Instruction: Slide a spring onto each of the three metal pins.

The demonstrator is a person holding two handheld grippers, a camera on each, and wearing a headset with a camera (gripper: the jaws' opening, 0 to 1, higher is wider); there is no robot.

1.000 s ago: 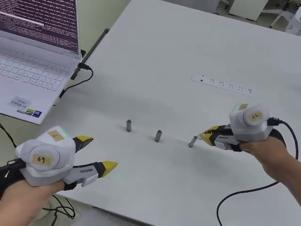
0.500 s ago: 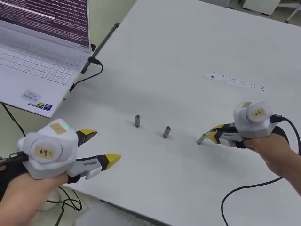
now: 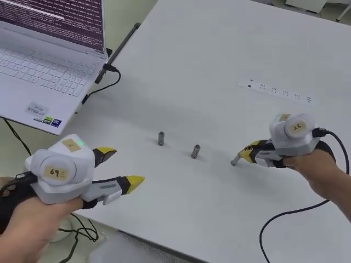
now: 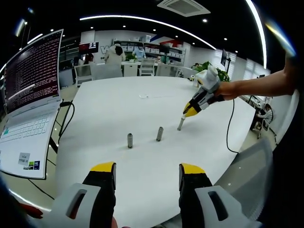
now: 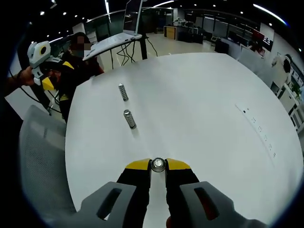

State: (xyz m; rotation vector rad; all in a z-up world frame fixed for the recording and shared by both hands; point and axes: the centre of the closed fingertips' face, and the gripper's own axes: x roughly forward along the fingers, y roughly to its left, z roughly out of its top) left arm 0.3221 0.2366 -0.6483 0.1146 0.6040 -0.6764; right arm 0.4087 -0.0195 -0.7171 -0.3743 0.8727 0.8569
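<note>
Three short metal pins stand in a row on the white table. The left pin [image 3: 160, 138] and the middle pin [image 3: 196, 152] each carry a coiled spring, also seen as the left pin [image 5: 123, 91] and middle pin [image 5: 129, 118]. The third pin [image 3: 236, 160] leans at the tip of my right gripper [image 3: 248, 154]. That right gripper [image 5: 157, 166] is shut on a small spring [image 5: 157, 164], whose round metal end shows between the jaws. My left gripper [image 3: 119, 166] hovers open near the table's front edge, left gripper [image 4: 147, 173] holding nothing.
An open laptop [image 3: 44, 60] sits at the far left with a black cable [image 3: 104, 82] plugged in. A white power strip [image 3: 277, 92] lies at the back right. The right gripper's cable [image 3: 290, 213] trails over the table. A grey chair [image 5: 42, 161] stands beside the table.
The spring that showed beside the third pin one second ago now sits at the pin between the right jaws. The left gripper has barely moved; the head camera has shifted.
</note>
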